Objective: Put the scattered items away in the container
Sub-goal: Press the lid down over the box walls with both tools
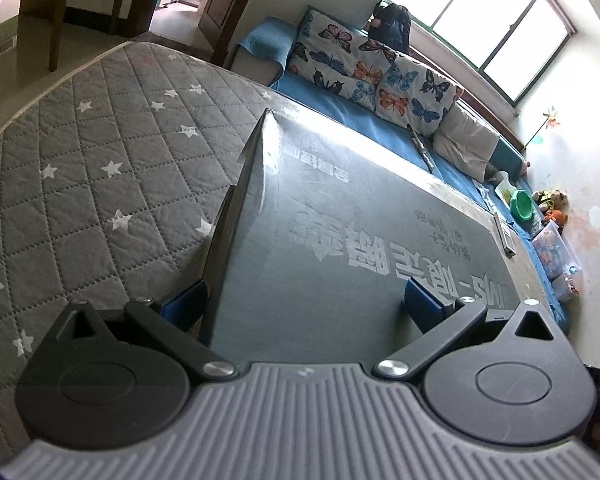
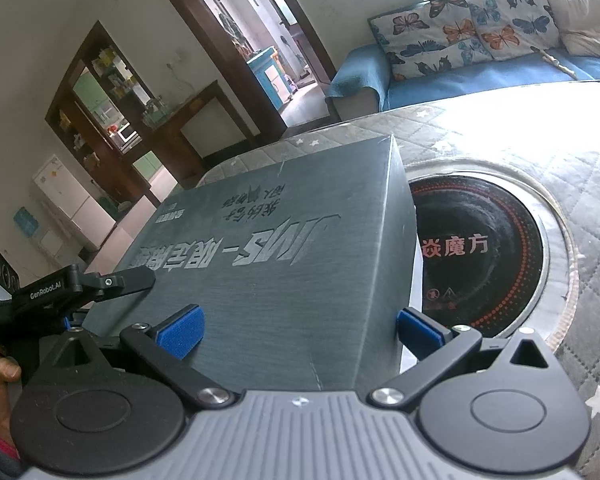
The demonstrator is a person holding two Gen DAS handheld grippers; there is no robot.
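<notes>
quilt (image 1: 80, 168) star-patterned | box (image 1: 340, 240) between both spread fingers, grip unclear | sofa (image 1: 340, 120) behind

A: What can you read on the dark grey box (image 2: 268, 248)?

B: "JWS" in big pale letters, upside down, then Chinese characters too tilted to make out.

A: Anything at 3 o'clock of it?

B: The round black cooktop (image 2: 480, 256) reads "炎魔方", with small warning signs below.

A: And at 9 o'clock?

B: The other claw (image 2: 88, 284) says "GenRobot.AI"; beside it, "DAS".
</notes>
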